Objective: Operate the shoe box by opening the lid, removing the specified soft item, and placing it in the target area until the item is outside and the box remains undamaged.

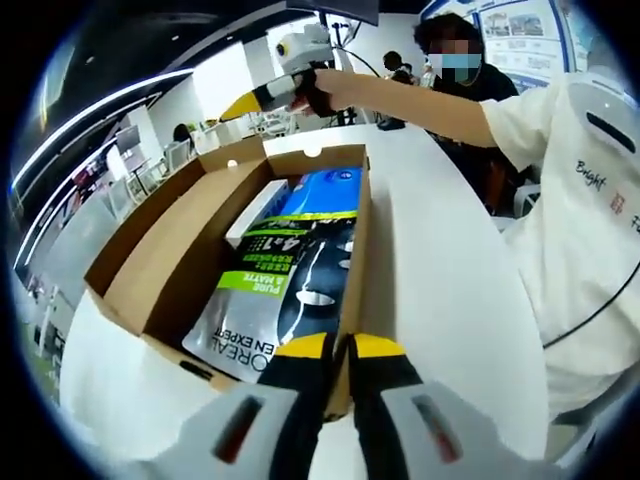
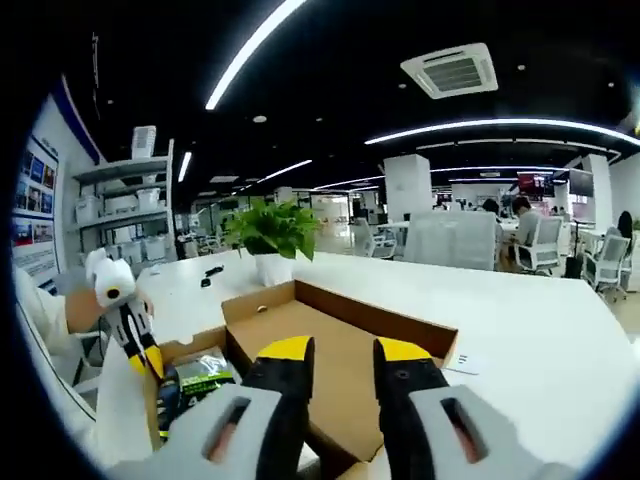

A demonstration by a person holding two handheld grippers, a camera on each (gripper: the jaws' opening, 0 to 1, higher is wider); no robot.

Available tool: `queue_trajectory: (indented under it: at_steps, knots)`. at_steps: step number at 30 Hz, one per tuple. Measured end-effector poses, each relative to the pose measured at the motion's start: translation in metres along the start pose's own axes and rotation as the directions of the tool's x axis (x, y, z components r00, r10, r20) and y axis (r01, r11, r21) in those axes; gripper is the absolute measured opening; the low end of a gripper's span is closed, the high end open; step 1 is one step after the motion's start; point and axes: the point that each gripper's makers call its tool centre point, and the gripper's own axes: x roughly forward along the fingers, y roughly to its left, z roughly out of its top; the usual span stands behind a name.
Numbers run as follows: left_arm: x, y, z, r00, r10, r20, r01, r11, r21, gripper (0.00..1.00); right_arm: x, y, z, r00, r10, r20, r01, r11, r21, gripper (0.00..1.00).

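The brown cardboard shoe box lies open on the white table, its lid folded flat to one side. Inside lies a soft pouch, grey, green, blue and black with printed lettering; it also appears as a green-and-black pouch. My left gripper is shut on the thin near wall of the box, which stands between its yellow tips. A gloved hand holds my right gripper above the far end of the box. In its own view the right gripper is open over the lid, holding nothing.
A potted green plant stands on the table beyond the box, with a small black object near it. A white card lies beside the lid. A person in a white top stands at the table's edge. Office chairs are behind.
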Motion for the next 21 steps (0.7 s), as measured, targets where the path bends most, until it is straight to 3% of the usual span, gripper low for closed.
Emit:
queue_trajectory:
  at_steps: [4,12,16,21]
  knots:
    - [0.000,0.001,0.000,1.000,0.002,0.001,-0.002,1.000,-0.006,0.08,-0.005,0.022,0.002,0.999,0.044,0.016,-0.044,0.999,-0.011,0.20]
    - [-0.001,0.001,0.002,0.999,0.016,0.028,-0.016,1.000,-0.007,0.08,-0.012,0.053,0.000,0.993,0.118,-0.028,-0.120,0.989,-0.080,0.24]
    - [0.000,0.001,0.002,1.000,0.014,0.025,-0.014,1.000,-0.008,0.08,-0.016,0.061,-0.001,0.990,0.137,-0.030,-0.139,0.987,-0.080,0.33]
    - [0.000,0.000,0.003,0.999,0.024,0.035,-0.023,1.000,-0.008,0.08,-0.016,0.072,-0.014,0.986,0.148,-0.079,-0.154,0.986,-0.069,0.33]
